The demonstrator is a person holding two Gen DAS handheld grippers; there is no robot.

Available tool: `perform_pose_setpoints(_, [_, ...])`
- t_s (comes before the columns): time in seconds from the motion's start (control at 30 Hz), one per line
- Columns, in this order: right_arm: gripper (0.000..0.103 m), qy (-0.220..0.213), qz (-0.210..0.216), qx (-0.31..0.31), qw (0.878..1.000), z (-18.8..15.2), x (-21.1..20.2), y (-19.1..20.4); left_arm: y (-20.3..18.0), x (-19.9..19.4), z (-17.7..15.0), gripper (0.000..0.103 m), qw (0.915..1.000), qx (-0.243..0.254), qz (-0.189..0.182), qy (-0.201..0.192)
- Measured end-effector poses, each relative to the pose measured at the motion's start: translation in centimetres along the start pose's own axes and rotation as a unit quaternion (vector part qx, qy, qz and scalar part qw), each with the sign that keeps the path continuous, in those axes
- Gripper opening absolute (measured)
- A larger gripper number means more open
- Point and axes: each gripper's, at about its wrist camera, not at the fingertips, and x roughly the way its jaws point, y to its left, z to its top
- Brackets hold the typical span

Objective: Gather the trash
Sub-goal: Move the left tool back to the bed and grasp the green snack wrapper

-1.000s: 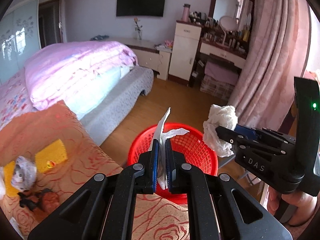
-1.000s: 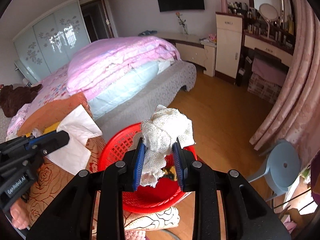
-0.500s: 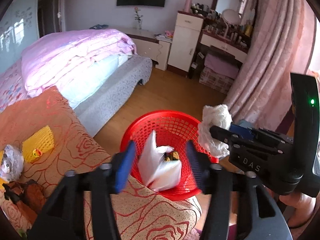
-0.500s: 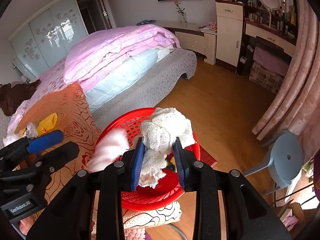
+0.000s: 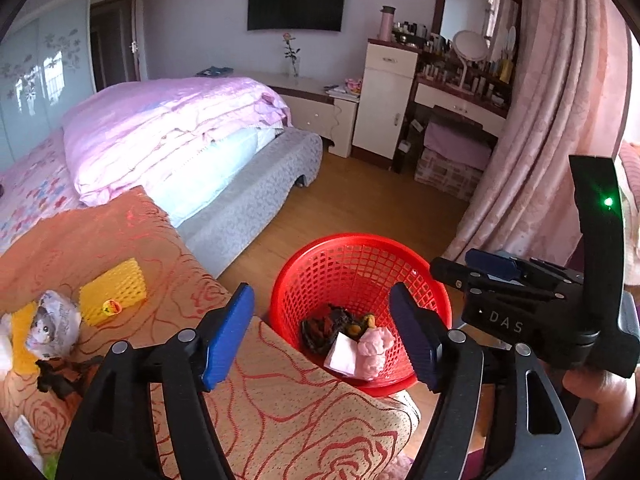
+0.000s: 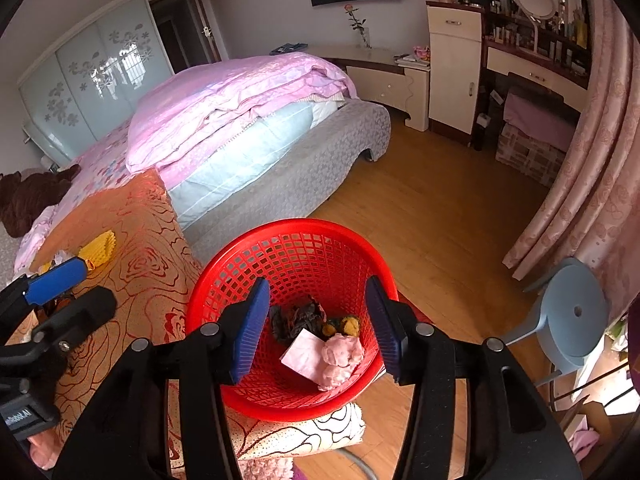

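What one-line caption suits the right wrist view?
Right gripper opening empty above red basket holding dropped trash.

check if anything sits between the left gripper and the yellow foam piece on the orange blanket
Nothing visible does. The yellow foam piece lies in the open on the orange blanket, up and left of the left gripper, whose jaws are opening with nothing between them. A crumpled wrapper lies beside the foam, farther left, off that line.

White letters "DAS" show on the black body of the right gripper (image 5: 456, 276); no other writing reads clearly.
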Motion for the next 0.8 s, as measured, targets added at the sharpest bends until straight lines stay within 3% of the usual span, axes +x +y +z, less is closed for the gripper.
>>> perform_pose_setpoints(0.33, [0.050,-0.008,0.002,-0.019,1.000,-0.1,-0.4,1.0,2.0,-1.9,-0.9,0.072,0.9993,-0.028,0.019,-0.015])
perform_pose_setpoints(0.47, [0.058,-0.018,0.001,-0.025,1.000,-0.3,-0.8,1.7,2.5,-2.6,-1.3,0.072,0.9986,-0.034,0.035,-0.020])
perform_pose_setpoints(0.8, [0.062,-0.025,0.015,-0.050,0.998,-0.9,-1.1,4.1,4.2,-6.2,-2.0,0.077,0.9938,-0.043,0.093,-0.044])
